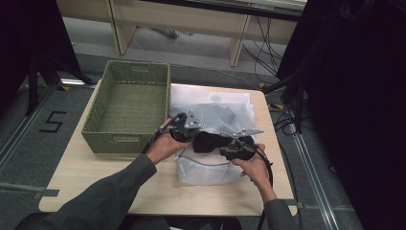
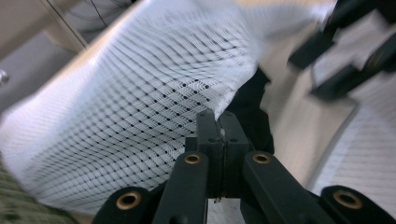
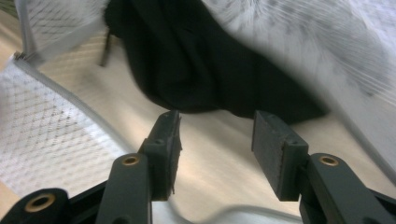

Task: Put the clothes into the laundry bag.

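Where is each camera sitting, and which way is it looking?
High view: above the person's side, looking forward and down on the table; both forearms, left gripper and right gripper show.
Left gripper view: rides the left gripper, facing the white mesh bag; its jaws are together.
Right gripper view: rides the right gripper, facing the black cloth; its jaws are apart.
All views share the mesh bag and black cloth.

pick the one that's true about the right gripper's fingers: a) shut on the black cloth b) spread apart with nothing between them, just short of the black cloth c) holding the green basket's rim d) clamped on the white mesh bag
b: in the right gripper view the right gripper has its fingers spread with bare table between them, pointing at the black cloth just ahead, which sits in the opening of the white mesh bag.
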Available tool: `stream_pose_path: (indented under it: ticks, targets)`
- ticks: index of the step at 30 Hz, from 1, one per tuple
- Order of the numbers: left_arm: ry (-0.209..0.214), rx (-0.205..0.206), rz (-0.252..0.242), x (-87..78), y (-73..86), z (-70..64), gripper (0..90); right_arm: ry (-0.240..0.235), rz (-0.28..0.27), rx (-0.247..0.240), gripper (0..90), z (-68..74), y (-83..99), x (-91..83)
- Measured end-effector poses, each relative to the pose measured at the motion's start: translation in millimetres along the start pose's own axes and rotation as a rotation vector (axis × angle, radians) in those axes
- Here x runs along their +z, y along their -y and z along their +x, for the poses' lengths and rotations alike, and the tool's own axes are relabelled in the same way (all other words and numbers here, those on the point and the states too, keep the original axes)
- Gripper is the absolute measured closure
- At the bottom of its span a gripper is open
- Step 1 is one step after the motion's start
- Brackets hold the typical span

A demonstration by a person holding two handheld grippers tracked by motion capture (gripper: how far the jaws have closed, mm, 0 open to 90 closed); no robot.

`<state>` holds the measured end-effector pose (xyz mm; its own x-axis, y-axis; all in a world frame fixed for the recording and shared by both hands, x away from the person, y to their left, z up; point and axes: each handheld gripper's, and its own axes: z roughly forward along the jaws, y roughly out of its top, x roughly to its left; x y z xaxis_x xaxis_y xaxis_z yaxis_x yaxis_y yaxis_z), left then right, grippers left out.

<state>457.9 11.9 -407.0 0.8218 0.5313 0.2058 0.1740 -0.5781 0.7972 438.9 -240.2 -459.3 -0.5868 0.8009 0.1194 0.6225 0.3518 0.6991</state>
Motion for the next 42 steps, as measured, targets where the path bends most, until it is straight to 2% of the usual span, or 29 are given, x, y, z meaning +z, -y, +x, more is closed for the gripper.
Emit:
stream_pose_path:
  ticks: [1,3,4,5,6,7,8,10,12,14,15,16,17,20,23,24,25,26,27,28,30,31,32,33,34,35,37,39,42]
  targets:
    - [0.019,-0.009,0.012,-2.9,1.6,-0.5,88.8,-0.004,0.017,-0.024,52.5,2.1,-0.2,-0.1]
    - [0.056,0.016,0.055,-0.8,11.7,-3.4,88.7,-0.011,-0.003,-0.035,52.2,10.4,0.6,5.1]
    - [0.068,0.012,0.061,1.4,17.7,-4.7,88.7,-0.022,0.031,-0.039,52.3,14.5,-0.2,5.0]
    - [0.087,-0.010,0.062,3.1,22.1,-4.5,88.6,-0.010,0.021,-0.056,52.3,17.7,1.3,9.9]
    - [0.097,-0.052,0.050,4.4,24.9,-4.9,88.5,-0.024,0.036,-0.047,52.3,22.3,1.4,12.5]
    - [0.101,-0.057,0.039,4.5,25.1,-3.9,88.5,-0.016,0.033,-0.071,52.7,25.1,2.8,18.6]
    - [0.099,-0.059,0.032,4.1,24.2,-3.9,88.5,-0.017,0.065,-0.070,53.6,29.7,2.7,21.3]
    - [0.099,-0.054,0.034,2.2,21.5,-4.7,88.5,0.007,0.040,-0.088,53.7,34.5,3.8,36.1]
    - [0.105,-0.051,0.035,-0.1,20.5,-4.9,88.5,0.021,0.063,-0.075,55.7,36.8,2.3,49.7]
    - [0.119,-0.057,0.048,-0.9,21.9,-5.9,88.7,0.046,0.056,-0.088,68.4,34.5,0.0,61.6]
    - [0.121,-0.037,0.051,-1.0,22.8,-5.6,88.7,0.049,0.012,-0.078,76.8,31.6,-1.5,69.0]
    - [0.127,-0.043,0.051,-0.5,24.0,-6.0,88.7,0.048,-0.002,-0.079,85.4,27.2,-3.7,74.2]
    - [0.133,-0.062,0.049,0.4,25.5,-7.0,88.8,0.045,-0.009,-0.050,87.7,24.2,-6.7,79.2]
    - [0.148,-0.070,0.053,1.6,28.9,-9.1,88.8,0.069,-0.013,0.004,88.8,15.7,-19.7,89.5]
    - [0.160,-0.036,0.078,4.1,32.3,-13.0,88.8,0.101,-0.085,0.018,88.8,4.9,-29.3,98.1]
    - [0.157,-0.040,0.080,5.6,34.1,-15.2,88.8,0.103,-0.090,0.062,88.8,4.6,-30.4,98.8]
    - [0.163,-0.025,0.084,7.4,35.7,-16.1,88.8,0.097,-0.081,0.067,88.8,2.5,-30.7,99.9]
    - [0.164,-0.030,0.091,9.4,37.6,-18.2,88.8,0.111,-0.097,0.035,88.6,-0.2,-30.1,100.3]
    - [0.163,-0.022,0.097,10.9,39.0,-19.3,88.8,0.106,-0.074,0.068,87.9,2.1,-31.0,95.3]
    - [0.159,-0.025,0.096,12.4,40.0,-20.2,88.6,0.103,-0.081,0.067,85.4,2.2,-31.4,91.7]
    - [0.156,-0.016,0.099,14.8,41.3,-20.5,88.0,0.073,-0.074,0.060,71.6,5.7,-34.0,84.5]
    - [0.155,-0.020,0.097,16.2,42.0,-21.2,87.6,0.074,0.018,0.033,65.3,9.1,-35.7,75.4]
    - [0.153,-0.023,0.095,17.6,42.8,-22.1,87.5,0.076,0.014,-0.013,63.5,11.3,-35.2,68.9]
    - [0.150,-0.033,0.097,18.8,43.7,-23.9,87.4,0.065,0.000,-0.006,61.5,14.1,-34.2,61.0]
    - [0.148,-0.017,0.096,19.7,44.0,-24.0,87.3,0.061,0.014,-0.010,59.7,13.9,-33.9,50.6]
    - [0.147,-0.034,0.096,20.7,44.7,-25.6,87.2,0.051,0.001,-0.004,59.1,14.4,-33.2,40.5]
    - [0.144,-0.030,0.096,21.5,44.7,-26.3,87.1,0.073,-0.024,-0.064,57.6,9.8,-32.0,18.9]
    - [0.135,-0.015,0.087,21.0,43.3,-26.2,87.3,0.085,-0.038,-0.036,57.6,4.6,-28.0,-1.9]
    - [0.125,-0.012,0.074,19.6,41.1,-25.8,87.7,0.126,-0.087,-0.055,56.2,-9.3,-20.3,-21.1]
